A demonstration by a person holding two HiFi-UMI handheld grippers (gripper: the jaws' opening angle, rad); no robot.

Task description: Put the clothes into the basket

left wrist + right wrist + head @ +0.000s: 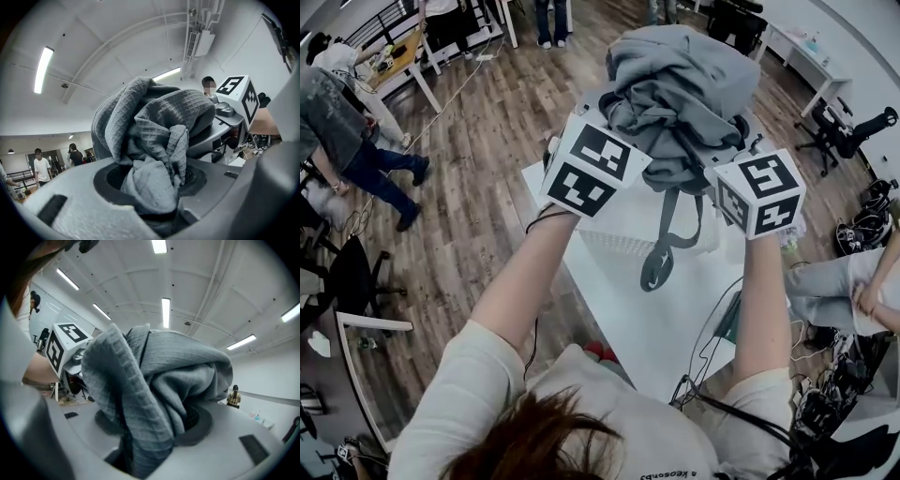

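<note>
A bundled grey ribbed garment [675, 84] is held high in the head view, above a white mesh basket [614, 244] that stands on the white table [675, 319]. My left gripper [623, 122] is shut on the bundle's left side and my right gripper [724, 141] is shut on its right side. A grey strap [661, 253] hangs from the bundle in front of the basket. In the left gripper view the cloth [154, 136] fills the space between the jaws of the left gripper [152, 180]. The right gripper view shows the cloth [159, 380] packed between the jaws of the right gripper [154, 423]. The fingertips are hidden by fabric.
Cables [712, 356] trail off the table's right edge. A seated person [844, 291] is close on the right, with an office chair [848, 131] beyond. People [347, 141] and a desk [403, 61] stand on the wooden floor to the left.
</note>
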